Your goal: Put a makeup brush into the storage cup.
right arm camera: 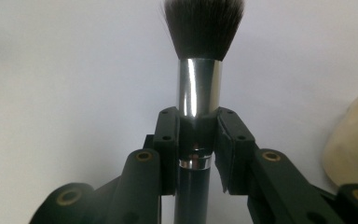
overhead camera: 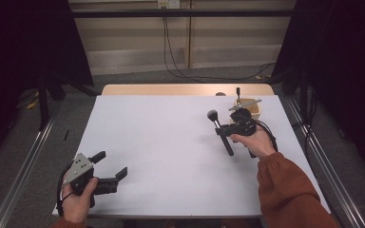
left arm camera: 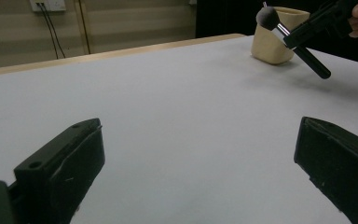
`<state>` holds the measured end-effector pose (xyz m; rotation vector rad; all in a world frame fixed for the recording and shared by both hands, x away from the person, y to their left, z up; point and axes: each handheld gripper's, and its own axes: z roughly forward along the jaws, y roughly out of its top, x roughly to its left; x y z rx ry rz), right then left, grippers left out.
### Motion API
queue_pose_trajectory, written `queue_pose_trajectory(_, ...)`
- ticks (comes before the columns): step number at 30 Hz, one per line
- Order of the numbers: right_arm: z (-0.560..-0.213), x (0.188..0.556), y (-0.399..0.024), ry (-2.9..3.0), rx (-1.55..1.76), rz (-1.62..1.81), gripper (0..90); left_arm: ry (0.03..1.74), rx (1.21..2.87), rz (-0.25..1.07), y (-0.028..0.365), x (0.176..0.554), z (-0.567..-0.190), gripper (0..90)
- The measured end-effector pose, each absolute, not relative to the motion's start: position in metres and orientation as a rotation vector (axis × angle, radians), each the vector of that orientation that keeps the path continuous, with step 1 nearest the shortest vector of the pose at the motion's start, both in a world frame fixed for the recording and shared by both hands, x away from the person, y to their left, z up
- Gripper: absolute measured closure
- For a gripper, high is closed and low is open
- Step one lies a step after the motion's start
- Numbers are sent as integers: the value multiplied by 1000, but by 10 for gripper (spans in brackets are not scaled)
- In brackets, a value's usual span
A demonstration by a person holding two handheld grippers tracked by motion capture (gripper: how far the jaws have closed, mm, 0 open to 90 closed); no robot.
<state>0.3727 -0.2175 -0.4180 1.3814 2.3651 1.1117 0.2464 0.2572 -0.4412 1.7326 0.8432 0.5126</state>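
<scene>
A makeup brush (overhead camera: pixel 219 129) with a dark bristle head, silver ferrule and black handle is held above the white table (overhead camera: pixel 171 142) at the right. My right gripper (overhead camera: pixel 222 130) is shut on it, jaws clamped at the ferrule (right arm camera: pixel 198 93), bristles (right arm camera: pixel 203 28) pointing away. From the left gripper view the brush (left arm camera: pixel 292 41) hangs tilted in front of a beige cup (left arm camera: pixel 279 35). The beige cup (overhead camera: pixel 252 110) stands at the far right with tools sticking out. My left gripper (overhead camera: pixel 109 165) rests open at the near left, nothing between its fingers (left arm camera: pixel 60 163).
A wooden strip (overhead camera: pixel 185 89) runs along the table's far edge. Cables hang on the back wall. Metal rails flank the table on both sides. The cup's beige side (right arm camera: pixel 354 135) sits close at the right in the right gripper view.
</scene>
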Motion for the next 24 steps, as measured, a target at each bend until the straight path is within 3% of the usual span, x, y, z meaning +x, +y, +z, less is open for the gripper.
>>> queue_pose_trajectory(24, -422, 355, -237, 2111, 1312, 1409, 727, 840, 1735, 515, 257, 246, -441, 18)
